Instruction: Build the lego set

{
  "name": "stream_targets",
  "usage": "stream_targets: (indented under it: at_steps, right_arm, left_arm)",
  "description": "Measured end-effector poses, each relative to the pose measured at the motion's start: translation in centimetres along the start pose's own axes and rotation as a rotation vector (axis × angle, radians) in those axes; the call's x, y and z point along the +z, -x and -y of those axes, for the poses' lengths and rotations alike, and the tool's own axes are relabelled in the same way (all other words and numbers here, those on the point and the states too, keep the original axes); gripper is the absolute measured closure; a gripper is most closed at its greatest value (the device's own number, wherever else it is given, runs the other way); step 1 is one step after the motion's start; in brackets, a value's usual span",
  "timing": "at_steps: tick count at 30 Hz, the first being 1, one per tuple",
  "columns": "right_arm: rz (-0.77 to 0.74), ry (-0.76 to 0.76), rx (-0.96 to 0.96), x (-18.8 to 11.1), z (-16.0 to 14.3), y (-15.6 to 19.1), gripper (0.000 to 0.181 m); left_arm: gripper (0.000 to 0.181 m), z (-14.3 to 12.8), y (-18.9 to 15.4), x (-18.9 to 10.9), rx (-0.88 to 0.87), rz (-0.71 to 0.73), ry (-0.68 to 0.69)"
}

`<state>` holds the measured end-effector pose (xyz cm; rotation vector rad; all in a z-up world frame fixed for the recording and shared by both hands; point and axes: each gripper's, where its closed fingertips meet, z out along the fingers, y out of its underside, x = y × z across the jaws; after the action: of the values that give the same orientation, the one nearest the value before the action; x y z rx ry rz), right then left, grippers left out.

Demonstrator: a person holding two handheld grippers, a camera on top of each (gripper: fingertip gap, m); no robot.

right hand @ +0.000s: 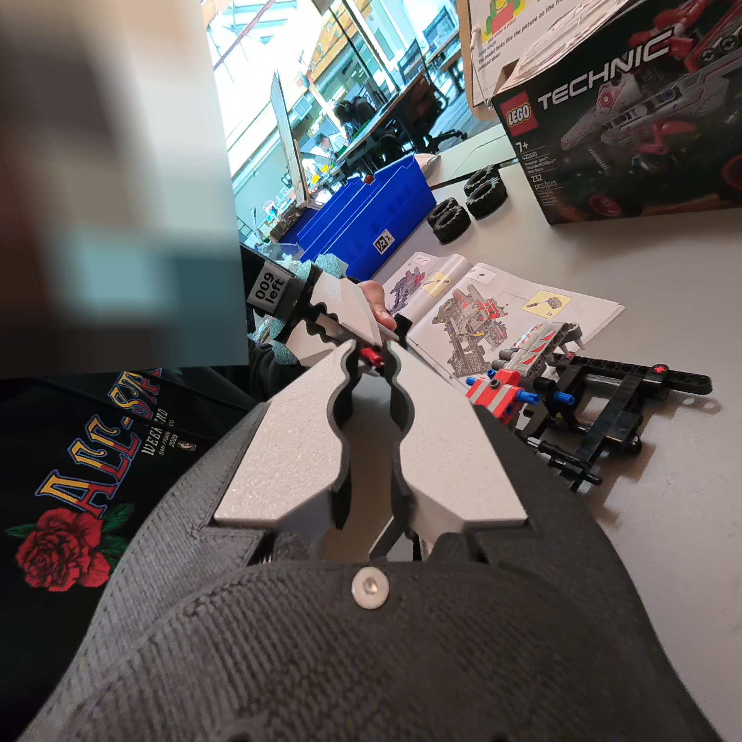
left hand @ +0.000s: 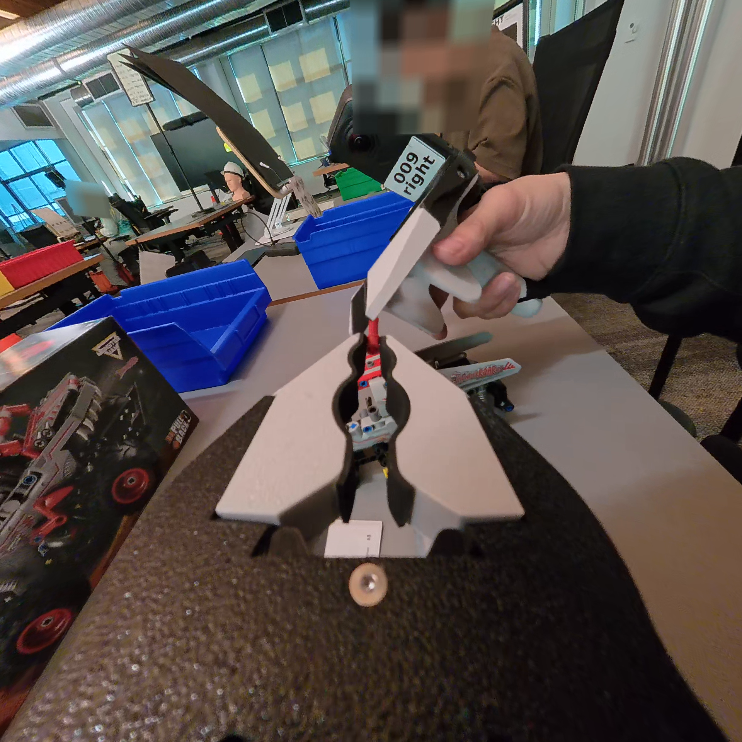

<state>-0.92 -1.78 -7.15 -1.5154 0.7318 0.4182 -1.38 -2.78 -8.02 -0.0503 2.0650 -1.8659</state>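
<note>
Left gripper (left hand: 371, 341) and right gripper (right hand: 371, 355) tip to tip, jaws of both pinched nearly closed

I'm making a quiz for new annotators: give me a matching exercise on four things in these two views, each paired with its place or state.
Things:
1. red piece
2. black tires
3. instruction booklet
4. black frame assembly

Places or states:
A. lying open on the table
B. pinched between both grippers' tips
C. flat on the table, right of the right gripper
D. loose, between the blue bin and the set's box

Pairs: 1-B, 2-D, 3-A, 4-C
</note>
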Motion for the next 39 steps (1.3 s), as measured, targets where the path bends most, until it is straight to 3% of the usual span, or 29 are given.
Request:
stream_targets:
  at_steps: [12, 14, 18, 21, 26, 32, 39]
  right_arm:
    - [-0.110, -0.118, -0.060, -2.7, 1.4, -1.2, 0.168]
    - [-0.258, -0.132, -0.099, -4.5, 1.7, -3.5, 0.168]
    - [-0.739, -0.077, -0.178, -10.8, 0.3, -11.9, 0.166]
    - [-0.866, -0.073, -0.136, -12.8, -0.8, -15.0, 0.164]
    - [-1.009, -0.085, -0.236, -12.9, -0.2, -17.4, 0.162]
    - [-1.147, -0.030, -0.325, -13.4, -0.1, -17.9, 0.158]
    - [-1.141, 0.141, -0.283, -12.3, -2.0, -19.3, 0.152]
  left_arm:
    - [0.177, -0.3, 0.7, -0.5, -0.012, 0.043, 0.027]
    - [0.177, -1.3, 0.7, -1.3, -0.003, 0.083, 0.078]
    - [0.177, -4.4, 0.7, -4.6, 0.172, 0.217, 0.256]
    - [0.177, -6.7, 1.7, -7.3, 0.312, 0.348, 0.380]
    - [0.177, -8.7, 3.0, -8.8, 0.571, 0.438, 0.548]
    - [0.177, -10.7, 2.7, -8.6, 0.581, 0.401, 0.595]
    - [0.177, -11.2, 2.6, -8.7, 0.535, 0.376, 0.599]
